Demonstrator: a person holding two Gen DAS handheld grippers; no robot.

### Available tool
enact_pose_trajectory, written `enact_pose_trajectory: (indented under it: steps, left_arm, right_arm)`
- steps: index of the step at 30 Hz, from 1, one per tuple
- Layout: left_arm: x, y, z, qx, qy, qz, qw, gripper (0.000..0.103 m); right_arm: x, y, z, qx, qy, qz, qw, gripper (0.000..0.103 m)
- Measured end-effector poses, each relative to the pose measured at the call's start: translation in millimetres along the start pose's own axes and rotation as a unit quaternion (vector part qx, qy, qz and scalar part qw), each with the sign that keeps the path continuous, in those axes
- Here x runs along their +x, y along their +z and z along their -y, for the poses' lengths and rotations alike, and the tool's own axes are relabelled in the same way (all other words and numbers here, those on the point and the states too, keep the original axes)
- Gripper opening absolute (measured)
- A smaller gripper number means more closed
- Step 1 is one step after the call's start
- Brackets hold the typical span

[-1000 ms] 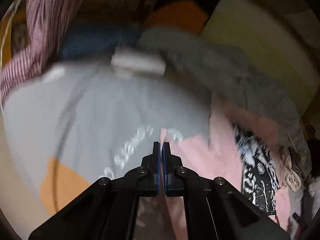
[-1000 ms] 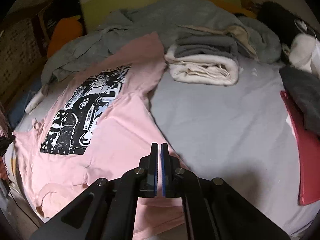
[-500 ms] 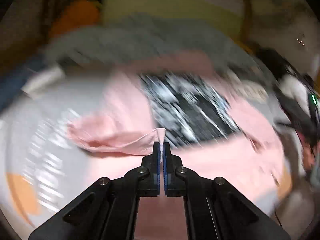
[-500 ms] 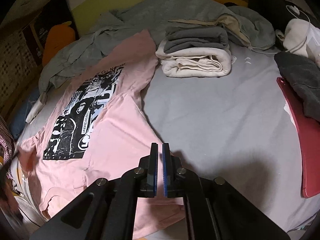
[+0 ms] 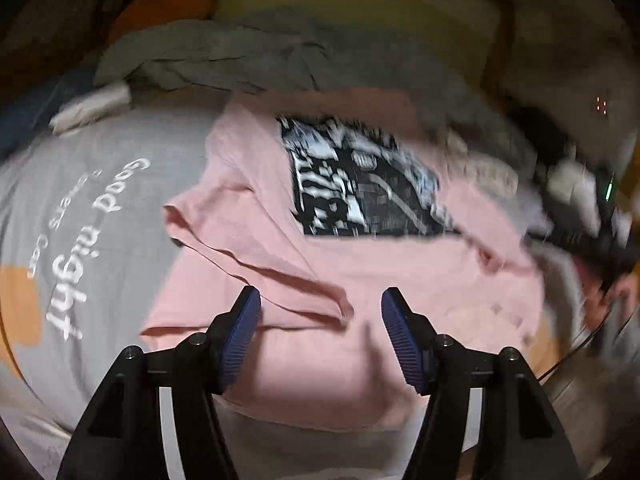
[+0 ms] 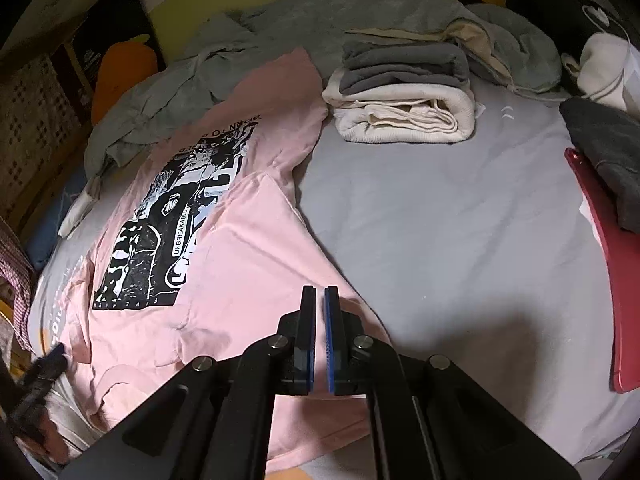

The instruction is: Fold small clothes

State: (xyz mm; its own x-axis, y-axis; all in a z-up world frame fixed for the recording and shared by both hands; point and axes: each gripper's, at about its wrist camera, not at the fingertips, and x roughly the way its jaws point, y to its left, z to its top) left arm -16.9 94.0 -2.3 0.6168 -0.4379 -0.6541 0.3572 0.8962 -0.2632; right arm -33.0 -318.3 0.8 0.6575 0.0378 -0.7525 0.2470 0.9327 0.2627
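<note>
A pink T-shirt (image 6: 248, 248) with a black-and-white print lies spread on the grey bed sheet (image 6: 440, 216). In the left wrist view the shirt (image 5: 360, 272) has its left sleeve folded inward over the body. My left gripper (image 5: 320, 312) is open and empty just above that folded sleeve; it also shows in the right wrist view (image 6: 40, 368) at the far left edge. My right gripper (image 6: 320, 300) hovers over the shirt's right side with its pads almost together and nothing visibly between them.
A folded stack of grey and cream clothes (image 6: 404, 100) sits behind the shirt. A rumpled grey blanket (image 6: 320, 12) lies along the back. A red flat object (image 6: 600, 264) with a dark grey garment (image 6: 608, 148) on it is at right. An orange cushion (image 6: 120, 76) is at back left.
My left gripper carried the shirt's sleeve inward over the body, then opened and let it go. My right gripper stayed nearly still with its pads close together.
</note>
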Motion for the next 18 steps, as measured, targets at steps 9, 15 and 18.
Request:
enact_pose_trajectory:
  steps: [9, 15, 18]
  left_arm:
    - [35, 58, -79, -0.13, 0.085, -0.02, 0.9876, 0.061]
    - [52, 74, -97, -0.157, -0.002, -0.045, 0.9865, 0.004]
    - [38, 87, -63, -0.084, -0.003, -0.014, 0.9963, 0.004]
  right_arm:
    - [-5, -3, -12, -0.023, 0.033, 0.01, 0.999, 0.003]
    - [-8, -7, -29, -0.057, 0.038, 0.017, 0.997, 0.021]
    - [-9, -8, -32, -0.069, 0.026, 0.023, 0.997, 0.025]
